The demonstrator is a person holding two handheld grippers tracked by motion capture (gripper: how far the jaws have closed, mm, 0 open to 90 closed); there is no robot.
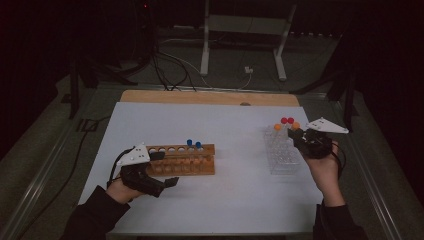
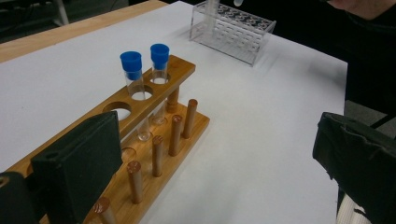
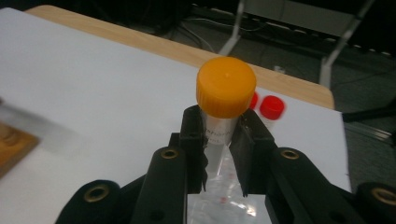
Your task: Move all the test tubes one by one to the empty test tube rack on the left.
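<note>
Right tool: I have it clenched on an orange-capped tube, the pads pressing the clear body just under the cap. In the high view this tool sits over the clear rack.
Orange-capped tube: upright between my jaws, lifted above the clear rack, near the right edge of the worktop.
Clear rack: stands by the right edge; red-capped tubes and another orange-capped one stand at its far end.
Left tool: released, jaws wide apart and holding nothing; it rests low near the front left corner, just in front of the wooden rack. In the left gripper view one jaw lies against the near end of that rack.
Wooden rack: left half of the worktop, long side running left to right, a row of pegs along its front.
Blue-capped tubes: two, upright, side by side in holes at the right end of the wooden rack.
</note>
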